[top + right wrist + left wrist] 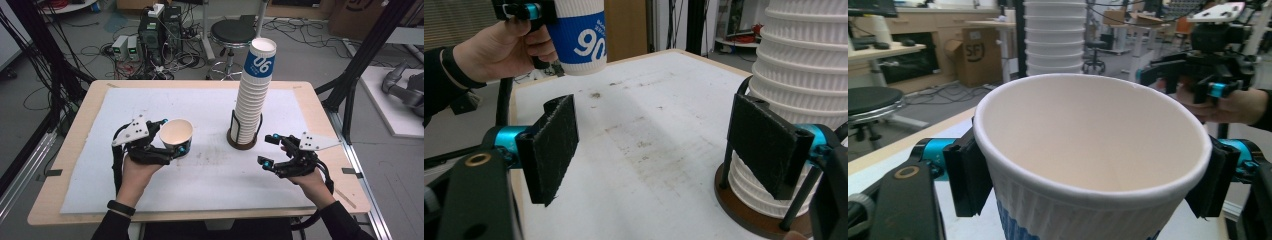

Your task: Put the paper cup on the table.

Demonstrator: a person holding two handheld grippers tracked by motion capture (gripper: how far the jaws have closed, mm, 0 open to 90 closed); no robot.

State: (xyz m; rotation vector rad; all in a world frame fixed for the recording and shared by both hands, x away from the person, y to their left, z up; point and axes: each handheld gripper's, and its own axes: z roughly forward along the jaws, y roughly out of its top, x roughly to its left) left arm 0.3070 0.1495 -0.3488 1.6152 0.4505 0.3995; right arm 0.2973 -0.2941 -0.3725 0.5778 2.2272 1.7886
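**One cup off the stack, many left**

The left gripper point(172, 142) clamps a white ribbed paper cup with a blue band point(176, 136), held above the white table mat point(210, 170). The right gripper point(268, 151) stands open and empty beside the tall stack of matching cups point(252, 95) in its brown-based holder point(242, 142). Setting the cup down likely remains.

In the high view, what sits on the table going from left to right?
Left gripper → single paper cup held in it → stack of cups in its holder → right gripper.
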